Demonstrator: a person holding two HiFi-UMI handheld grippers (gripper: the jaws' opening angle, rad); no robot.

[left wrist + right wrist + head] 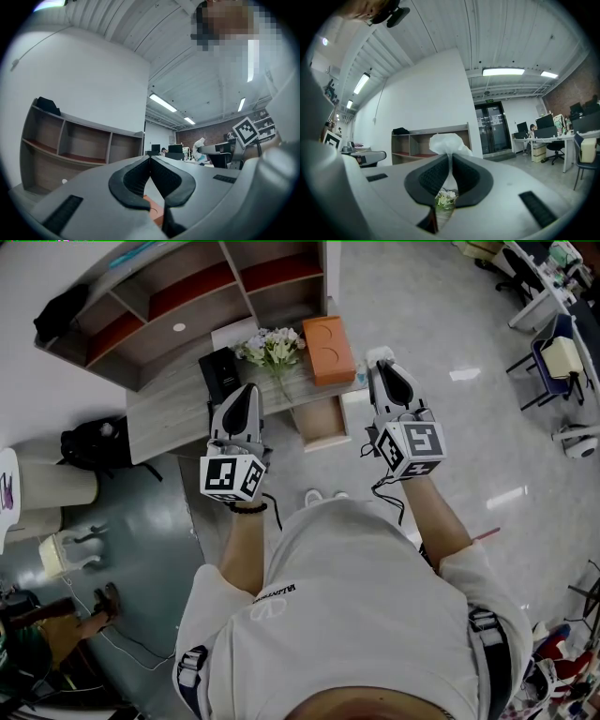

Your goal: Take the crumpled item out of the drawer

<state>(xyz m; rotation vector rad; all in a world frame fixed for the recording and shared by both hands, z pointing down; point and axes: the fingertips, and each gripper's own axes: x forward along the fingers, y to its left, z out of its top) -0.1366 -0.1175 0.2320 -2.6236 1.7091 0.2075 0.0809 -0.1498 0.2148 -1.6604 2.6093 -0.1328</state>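
My right gripper (450,158) is shut on a crumpled white item (448,142), a thin bunched sheet that sticks up above the jaw tips. In the head view the right gripper (382,365) is held up in front of the person, right of the open wooden drawer (322,440), with the white item (380,354) at its tip. The left gripper (249,391) hovers over the desk edge to the left of the drawer. In the left gripper view its jaws (150,160) meet at the tips with nothing between them.
The desk (178,399) carries a bunch of white flowers (273,347), an orange box (328,350) and a black item (220,373). A wooden shelf unit (187,292) stands behind it. Office chairs (553,362) stand at the far right, and a black bag (89,442) lies left of the desk.
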